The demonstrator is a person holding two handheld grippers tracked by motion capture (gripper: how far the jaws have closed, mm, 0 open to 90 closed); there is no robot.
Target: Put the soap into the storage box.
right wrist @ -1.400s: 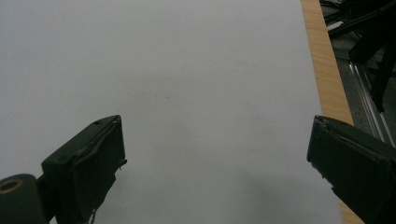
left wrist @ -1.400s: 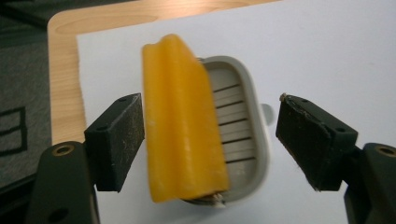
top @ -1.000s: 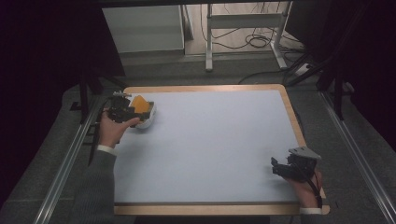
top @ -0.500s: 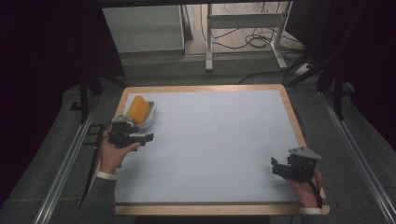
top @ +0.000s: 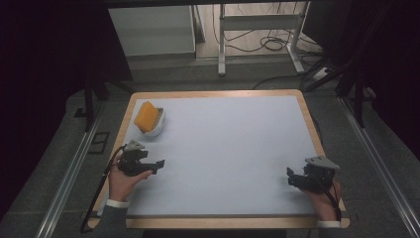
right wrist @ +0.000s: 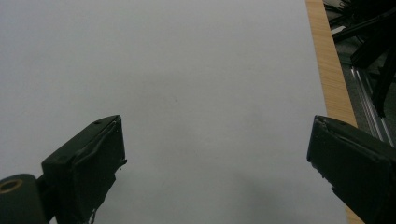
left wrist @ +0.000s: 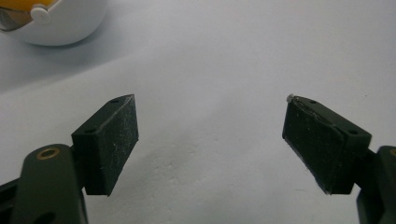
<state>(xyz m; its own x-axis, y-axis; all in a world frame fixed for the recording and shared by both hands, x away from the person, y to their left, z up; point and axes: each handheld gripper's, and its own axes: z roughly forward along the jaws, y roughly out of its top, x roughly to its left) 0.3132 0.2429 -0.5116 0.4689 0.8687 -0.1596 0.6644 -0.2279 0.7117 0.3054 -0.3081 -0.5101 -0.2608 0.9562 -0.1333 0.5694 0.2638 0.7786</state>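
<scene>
Your left claw [top: 157, 164], jaws just opened wide and empty, sits near the white bowl [top: 154, 128] holding a yellow sponge [top: 145, 115] at the surface's [top: 223, 148] far left: judged soft and light, pinch its upper edge; right claw [top: 291, 177] gapes empty.

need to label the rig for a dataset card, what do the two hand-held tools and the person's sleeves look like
Both tools are black. The left tool and the right tool each carry a grey three-cornered plate on top. Each has two dark jaws faced with flat, scuffed rectangular pads; a brass-coloured ring sits at a jaw base. A black cable trails from the left tool. The sleeves are grey with white cuffs.
</scene>
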